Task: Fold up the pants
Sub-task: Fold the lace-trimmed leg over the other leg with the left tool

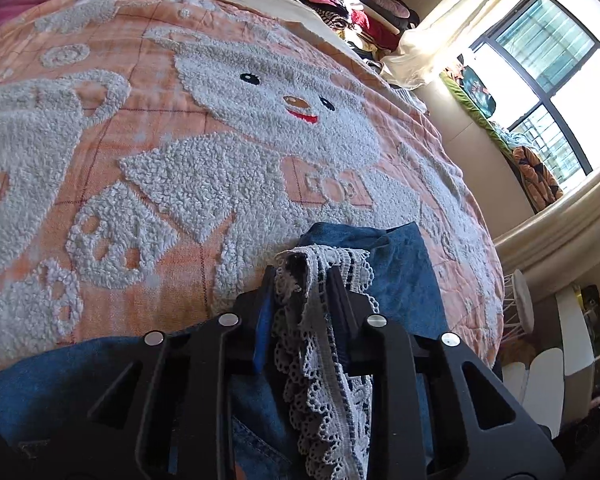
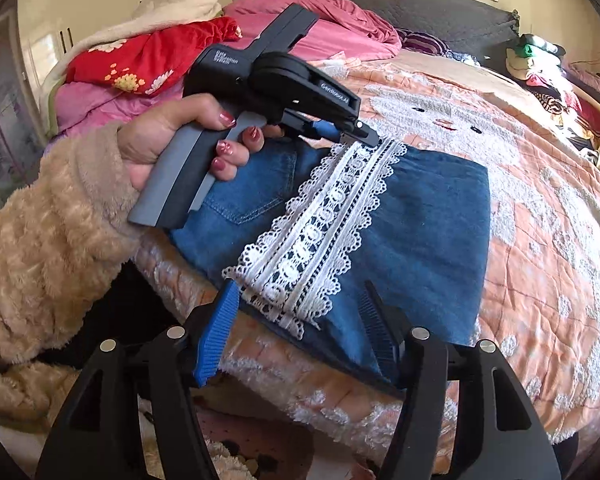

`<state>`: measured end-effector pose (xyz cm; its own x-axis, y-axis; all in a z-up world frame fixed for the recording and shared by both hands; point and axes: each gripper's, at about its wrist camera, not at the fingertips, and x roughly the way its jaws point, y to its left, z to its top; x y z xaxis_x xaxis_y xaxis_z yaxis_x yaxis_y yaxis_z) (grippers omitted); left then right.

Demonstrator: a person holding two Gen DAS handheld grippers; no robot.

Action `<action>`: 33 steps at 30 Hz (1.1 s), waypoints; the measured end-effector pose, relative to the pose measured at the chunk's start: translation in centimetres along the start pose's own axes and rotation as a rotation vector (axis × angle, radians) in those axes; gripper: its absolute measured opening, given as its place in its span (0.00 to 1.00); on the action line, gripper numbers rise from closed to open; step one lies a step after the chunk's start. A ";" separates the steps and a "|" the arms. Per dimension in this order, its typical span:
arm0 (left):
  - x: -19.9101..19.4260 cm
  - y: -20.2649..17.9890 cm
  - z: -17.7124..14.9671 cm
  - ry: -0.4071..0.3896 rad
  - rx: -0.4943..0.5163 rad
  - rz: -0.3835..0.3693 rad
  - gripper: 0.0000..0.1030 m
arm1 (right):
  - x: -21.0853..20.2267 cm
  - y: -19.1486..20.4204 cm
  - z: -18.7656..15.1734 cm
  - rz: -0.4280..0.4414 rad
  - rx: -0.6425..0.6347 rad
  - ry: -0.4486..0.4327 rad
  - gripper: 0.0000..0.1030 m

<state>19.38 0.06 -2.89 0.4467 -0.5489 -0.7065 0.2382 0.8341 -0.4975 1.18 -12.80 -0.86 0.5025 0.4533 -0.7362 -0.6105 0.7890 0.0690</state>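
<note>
The blue denim pants [image 2: 428, 216] lie folded on the bed near its front edge, with a white lace trim [image 2: 320, 232] running across them. My left gripper [image 1: 302, 276] is shut on the far end of the lace trim [image 1: 320, 320] and the denim [image 1: 400, 264] under it. It also shows in the right wrist view [image 2: 360, 136], held by a hand in a fuzzy beige sleeve. My right gripper [image 2: 300, 316] is open and empty. Its fingers straddle the near end of the lace at the bed's edge.
The bed has an orange blanket [image 1: 148, 128] with a white bear pattern. Pink and red bedding [image 2: 148, 56] is piled at the headboard. A heap of clothes [image 1: 340, 4] lies at the far side. A window [image 1: 548, 80] and white stool [image 1: 520, 300] stand beyond the bed.
</note>
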 end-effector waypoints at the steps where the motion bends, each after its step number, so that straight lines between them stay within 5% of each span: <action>1: -0.4 -0.3 0.0 -0.009 0.011 0.004 0.13 | 0.3 0.2 0.0 0.006 -0.006 0.007 0.59; 6: -2.1 -1.7 -0.3 -0.053 0.093 0.083 0.12 | 2.2 1.5 -0.4 0.055 -0.041 0.049 0.59; 11: 0.0 -1.0 -0.6 -0.011 0.108 0.166 0.16 | 4.2 2.3 -0.4 0.071 -0.046 0.103 0.66; 26: -2.4 -2.4 -0.9 -0.075 0.129 0.224 0.35 | 1.9 1.7 -0.5 0.120 0.031 0.058 0.69; 33: -4.4 -3.5 -1.1 -0.104 0.134 0.247 0.42 | 0.1 0.2 -0.1 0.069 0.082 0.010 0.75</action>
<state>15.64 -0.50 1.33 0.5892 -0.3256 -0.7395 0.2195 0.9453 -0.2413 1.08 -12.62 -0.98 0.4545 0.5038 -0.7346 -0.5912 0.7875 0.1743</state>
